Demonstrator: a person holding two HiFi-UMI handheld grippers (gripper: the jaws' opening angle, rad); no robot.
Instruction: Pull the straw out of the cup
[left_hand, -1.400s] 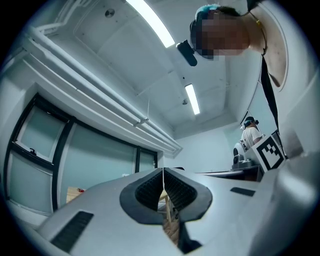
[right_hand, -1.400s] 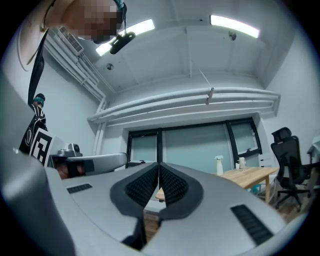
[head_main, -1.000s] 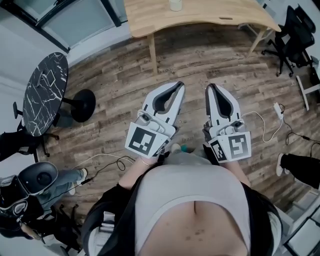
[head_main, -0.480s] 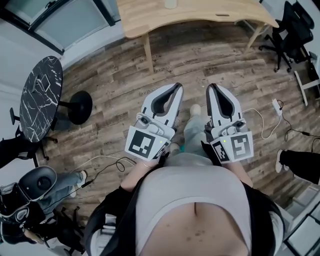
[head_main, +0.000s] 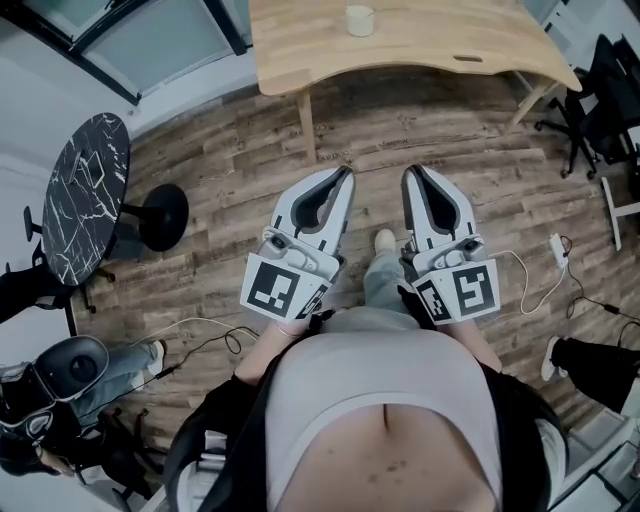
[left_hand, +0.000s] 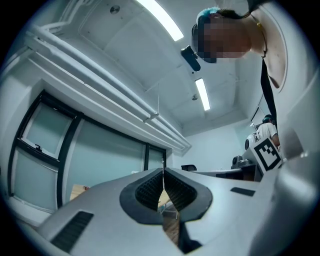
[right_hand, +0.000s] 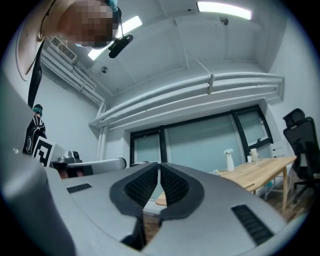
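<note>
The person holds both tools close in front of the belly, side by side and just apart, with each marker cube nearest the body and the tips aimed toward 12 o'clock over the plank floor. The left gripper lies toward 11 o'clock from the waist and the right gripper toward 1 o'clock, their tips leaning slightly toward each other. Both point roughly level, tipped a little upward, so their own views take in windows and ceiling. The left gripper's jaws are pressed together with nothing between them, and so are the right gripper's. The cup stands well apart from both, at 12 o'clock on the wooden table, near its far edge. The cup is too small there to tell whether the straw is in it.
</note>
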